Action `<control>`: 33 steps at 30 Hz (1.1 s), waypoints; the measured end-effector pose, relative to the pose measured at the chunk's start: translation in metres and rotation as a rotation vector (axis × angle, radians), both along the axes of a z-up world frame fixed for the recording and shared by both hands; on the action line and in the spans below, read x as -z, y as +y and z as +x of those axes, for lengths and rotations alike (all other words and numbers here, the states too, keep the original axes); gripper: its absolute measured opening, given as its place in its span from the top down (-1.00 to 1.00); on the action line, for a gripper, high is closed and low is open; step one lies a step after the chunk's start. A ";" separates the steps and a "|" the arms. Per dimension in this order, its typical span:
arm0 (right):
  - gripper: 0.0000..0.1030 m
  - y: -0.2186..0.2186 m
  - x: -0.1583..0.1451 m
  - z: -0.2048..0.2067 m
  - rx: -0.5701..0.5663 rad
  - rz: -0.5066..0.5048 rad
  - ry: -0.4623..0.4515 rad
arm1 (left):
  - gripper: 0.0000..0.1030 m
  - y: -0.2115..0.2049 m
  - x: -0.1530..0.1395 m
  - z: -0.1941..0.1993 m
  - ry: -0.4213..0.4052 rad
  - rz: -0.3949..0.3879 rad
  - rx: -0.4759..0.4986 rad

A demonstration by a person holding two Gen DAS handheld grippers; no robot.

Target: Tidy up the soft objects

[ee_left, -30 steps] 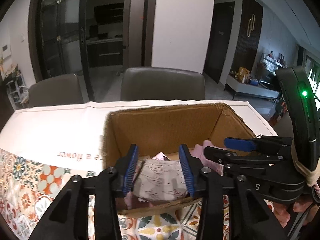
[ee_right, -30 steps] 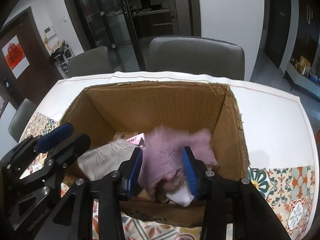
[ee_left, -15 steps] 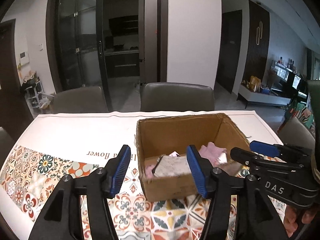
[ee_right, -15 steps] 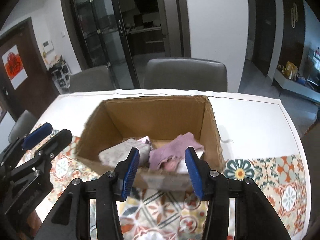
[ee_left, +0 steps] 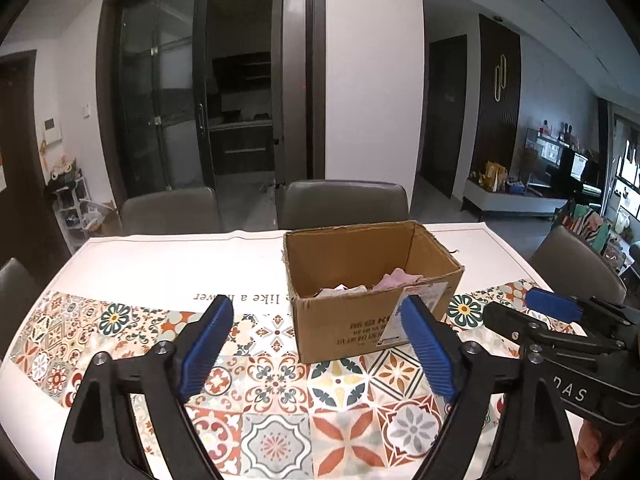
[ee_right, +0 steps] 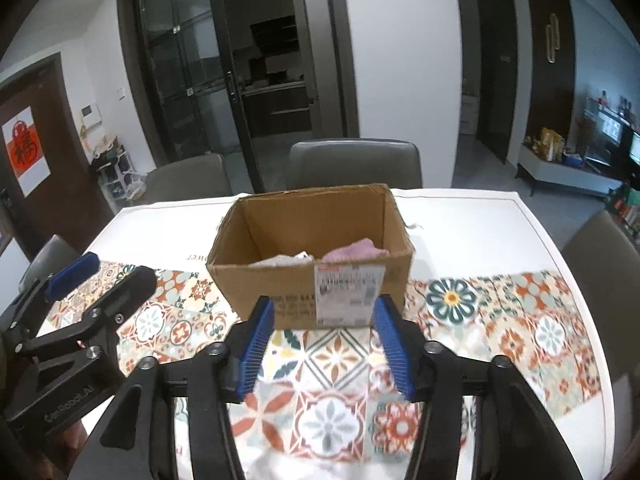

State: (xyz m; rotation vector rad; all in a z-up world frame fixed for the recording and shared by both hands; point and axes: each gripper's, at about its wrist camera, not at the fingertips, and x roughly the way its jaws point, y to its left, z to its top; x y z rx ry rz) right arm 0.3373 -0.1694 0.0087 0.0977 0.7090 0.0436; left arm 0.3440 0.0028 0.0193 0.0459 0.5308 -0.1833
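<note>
Box [ee_left: 360, 320]: cardboard, top open, upright on my counter [ee_left: 160, 264], on the edge of the tiled cloth [ee_left: 280, 380]. Inside: pink cloth [ee_right: 356, 250] at right, pale cloth [ee_right: 280, 260] touching it at left. My left tool [ee_left: 316, 352]: wide, empty, short of the box. My right tool [ee_right: 324, 348]: wide, empty, short of the box label [ee_right: 348, 292].

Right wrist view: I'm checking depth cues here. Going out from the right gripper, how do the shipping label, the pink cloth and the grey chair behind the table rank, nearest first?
From the right gripper:
1. Shipping label, on the cardboard box's near wall, straight ahead.
2. Pink cloth, inside the box, right half.
3. Grey chair, beyond the table's far edge, centre.
</note>
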 end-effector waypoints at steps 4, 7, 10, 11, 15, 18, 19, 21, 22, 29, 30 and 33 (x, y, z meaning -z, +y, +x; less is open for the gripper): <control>-0.16 0.000 -0.003 -0.031 0.039 -0.024 -0.018 | -0.76 0.001 -0.004 -0.026 -0.020 0.018 0.016; -0.29 -0.003 -0.006 -0.051 0.062 -0.024 -0.030 | -0.81 0.000 -0.006 -0.044 -0.019 0.020 0.015; -0.40 -0.006 -0.011 -0.073 0.089 -0.015 -0.043 | -0.81 -0.001 -0.005 -0.062 -0.008 0.008 0.009; -0.41 -0.007 -0.012 -0.078 0.092 -0.012 -0.044 | -0.81 -0.002 -0.005 -0.068 -0.006 0.007 0.006; -0.44 -0.012 -0.016 -0.103 0.101 -0.021 -0.056 | -0.84 -0.004 -0.005 -0.094 -0.004 0.004 -0.012; -0.44 -0.016 -0.020 -0.122 0.096 -0.016 -0.062 | -0.86 -0.008 -0.005 -0.115 -0.011 0.007 -0.027; -0.44 -0.018 -0.021 -0.129 0.096 -0.016 -0.066 | -0.86 -0.009 -0.004 -0.122 -0.013 0.007 -0.033; -0.44 -0.021 -0.023 -0.140 0.095 -0.016 -0.069 | -0.86 -0.011 -0.005 -0.135 -0.015 0.008 -0.037; -0.44 -0.022 -0.024 -0.147 0.095 -0.016 -0.073 | -0.87 -0.011 -0.006 -0.144 -0.021 0.008 -0.042; -0.44 -0.028 -0.026 -0.191 0.077 -0.008 -0.089 | -0.95 -0.018 -0.010 -0.188 -0.040 0.022 -0.051; -0.44 -0.029 -0.026 -0.197 0.074 -0.004 -0.090 | -0.95 -0.019 -0.011 -0.196 -0.040 0.021 -0.049; -0.44 -0.033 -0.028 -0.215 0.069 0.003 -0.095 | -0.95 -0.021 -0.014 -0.212 -0.049 0.023 -0.054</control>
